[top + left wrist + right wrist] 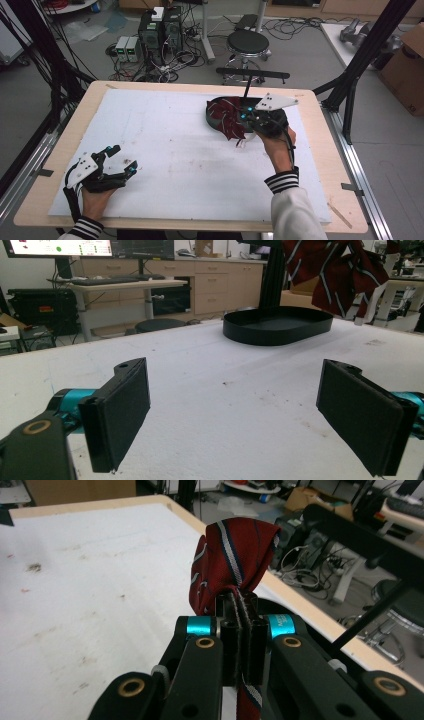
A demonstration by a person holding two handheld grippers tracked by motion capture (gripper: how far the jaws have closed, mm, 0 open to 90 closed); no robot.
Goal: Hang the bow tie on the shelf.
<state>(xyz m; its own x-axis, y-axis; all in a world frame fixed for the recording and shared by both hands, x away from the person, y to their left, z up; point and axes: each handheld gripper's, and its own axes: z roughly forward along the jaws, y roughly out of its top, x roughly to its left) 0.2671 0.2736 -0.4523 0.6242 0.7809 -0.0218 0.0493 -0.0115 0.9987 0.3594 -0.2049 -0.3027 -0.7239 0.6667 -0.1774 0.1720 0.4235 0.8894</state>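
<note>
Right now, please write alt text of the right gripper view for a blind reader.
The right gripper holds a dark red striped fabric tie clamped between its shut black jaws, above a white foam-covered table. Cables and equipment lie on the floor beyond the table's edge.

Even, soft indoor lighting; moderate sharpness, some blur.

The white worktop (pixel 170 150) is lit brightly and evenly from above, and only faint shadows are cast. Slight softness is seen throughout the high view. In the right gripper view the near tongs (pixel 243 630) are blurred, and the background is out of focus. No strong glare is seen.
</note>
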